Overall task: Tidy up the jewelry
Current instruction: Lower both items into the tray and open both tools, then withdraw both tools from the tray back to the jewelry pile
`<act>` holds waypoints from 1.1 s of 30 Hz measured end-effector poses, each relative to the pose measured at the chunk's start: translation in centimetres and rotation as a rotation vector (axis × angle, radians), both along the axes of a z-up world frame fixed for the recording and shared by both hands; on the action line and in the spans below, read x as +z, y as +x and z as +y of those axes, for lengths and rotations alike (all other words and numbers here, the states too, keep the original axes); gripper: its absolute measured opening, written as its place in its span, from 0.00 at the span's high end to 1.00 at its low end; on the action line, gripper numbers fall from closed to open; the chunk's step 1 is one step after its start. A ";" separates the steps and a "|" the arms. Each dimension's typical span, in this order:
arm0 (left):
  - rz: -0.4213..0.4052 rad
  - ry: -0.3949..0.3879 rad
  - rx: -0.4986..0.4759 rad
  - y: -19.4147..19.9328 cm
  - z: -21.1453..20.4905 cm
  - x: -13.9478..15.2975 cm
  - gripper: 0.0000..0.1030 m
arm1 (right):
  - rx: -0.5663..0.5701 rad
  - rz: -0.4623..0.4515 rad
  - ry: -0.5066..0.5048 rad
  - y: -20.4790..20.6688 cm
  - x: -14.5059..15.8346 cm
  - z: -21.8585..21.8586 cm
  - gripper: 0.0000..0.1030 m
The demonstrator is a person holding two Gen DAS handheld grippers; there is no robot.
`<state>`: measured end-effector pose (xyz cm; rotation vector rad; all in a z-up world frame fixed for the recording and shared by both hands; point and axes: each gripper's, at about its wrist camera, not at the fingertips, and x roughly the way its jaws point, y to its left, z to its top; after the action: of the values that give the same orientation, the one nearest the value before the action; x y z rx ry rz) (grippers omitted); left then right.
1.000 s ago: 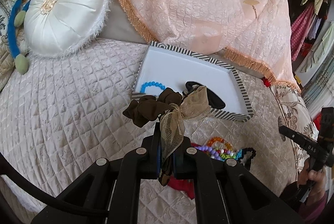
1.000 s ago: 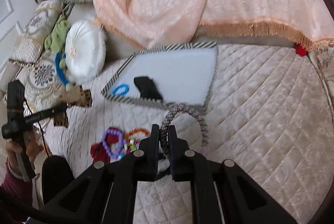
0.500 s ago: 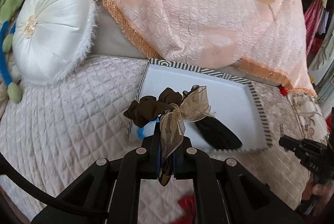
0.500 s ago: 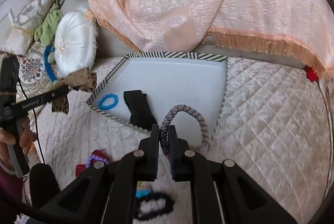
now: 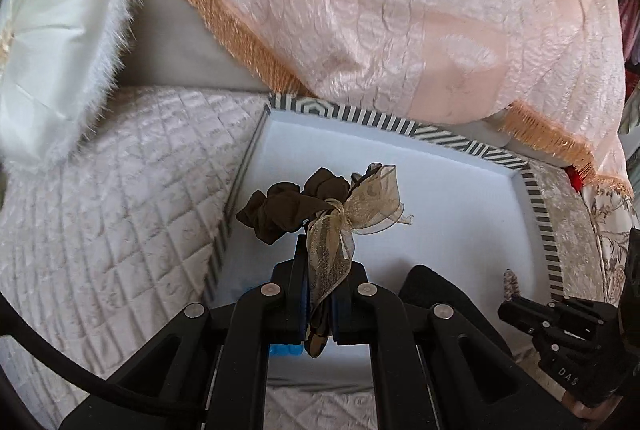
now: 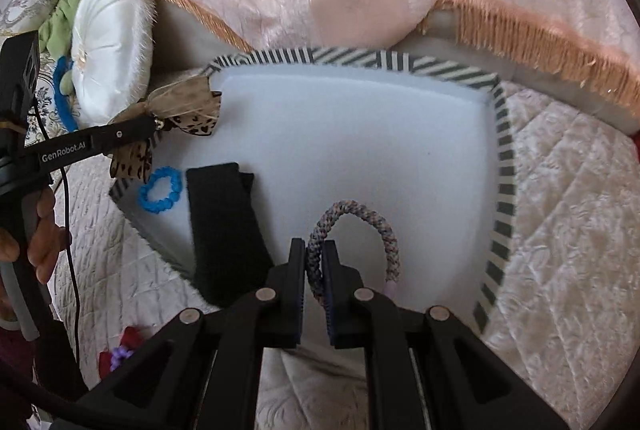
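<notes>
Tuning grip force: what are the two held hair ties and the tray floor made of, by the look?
Brown scrunchie: soft matte gathered fabric, with a sheer, slightly glossy ribbon bow, likely organza, since the tray shows through it. Braided hair tie: woven multicolour cord, matte, visible plaited strands, probably elastic. Tray floor: flat white, matte, looks like foam or card; cannot tell which.

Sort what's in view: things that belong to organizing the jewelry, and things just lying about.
Job:
brown scrunchie with ribbon bow in left gripper
braided hair tie in right gripper
striped tray
blue bead bracelet
black band

Lying about:
white round cushion
peach fringed throw
quilted bedspread
</notes>
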<state>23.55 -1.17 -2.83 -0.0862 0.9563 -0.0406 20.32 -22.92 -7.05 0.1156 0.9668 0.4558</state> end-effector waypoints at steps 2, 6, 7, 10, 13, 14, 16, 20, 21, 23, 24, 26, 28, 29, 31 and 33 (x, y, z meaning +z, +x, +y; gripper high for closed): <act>0.011 -0.010 -0.002 0.3 0.0 -0.8 1.00 | -0.004 0.020 0.007 0.5 -0.7 0.1 0.92; 0.028 -0.004 -0.008 0.6 -0.2 -1.8 1.00 | -0.010 0.031 0.014 0.7 -1.2 0.2 0.92; 0.031 -0.004 -0.009 0.7 -0.2 -2.0 1.00 | -0.010 0.032 0.014 0.6 -1.2 0.1 0.92; 0.031 -0.002 -0.003 0.7 -0.2 -2.2 1.00 | -0.029 0.039 0.006 0.6 -1.2 -0.1 0.92; 0.014 -0.023 0.007 0.4 0.2 -1.8 0.89 | -0.057 0.054 0.021 0.5 -1.1 -0.7 0.85; 0.011 -0.025 0.009 0.3 0.3 -1.5 0.87 | -0.065 0.050 0.021 0.4 -1.1 -0.9 0.84; 0.012 -0.022 0.010 0.0 0.5 -1.1 0.87 | -0.074 0.046 0.029 -0.1 -0.8 -1.1 0.78; -0.008 -0.007 0.009 -1.5 0.5 -0.2 0.87 | -0.088 0.027 0.050 -1.2 0.0 -1.5 0.74; -0.016 0.002 0.014 -2.0 0.5 0.1 0.87 | -0.089 0.015 0.057 -1.7 0.3 -1.6 0.73; -0.025 0.020 0.024 -3.1 0.4 0.5 0.87 | -0.096 -0.002 0.061 -2.5 0.9 -1.8 0.71; -0.028 0.023 0.028 -3.8 0.4 0.7 0.87 | -0.103 -0.008 0.057 -3.1 1.2 -1.8 0.70; -0.029 0.029 0.030 -4.8 0.3 0.9 0.87 | -0.111 -0.023 0.053 -4.2 1.8 -1.9 0.69; -0.033 0.034 0.025 -6.0 0.2 1.2 0.87 | -0.121 -0.042 0.035 -5.6 2.6 -1.9 0.67; -0.035 0.038 0.020 -6.7 0.2 1.4 0.87 | -0.123 -0.051 0.028 -6.2 2.8 -2.0 0.66; -0.043 0.043 0.016 -8.2 0.2 1.8 0.87 | -0.130 -0.072 0.016 -7.7 3.4 -2.2 0.58; -0.047 0.040 0.011 -9.6 0.2 2.1 0.87 | -0.138 -0.083 0.014 -9.0 4.0 -2.6 0.55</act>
<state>13.92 -0.94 -0.68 -0.0538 0.9089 -0.0131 11.31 -25.47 -3.05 0.1738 0.8684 0.3384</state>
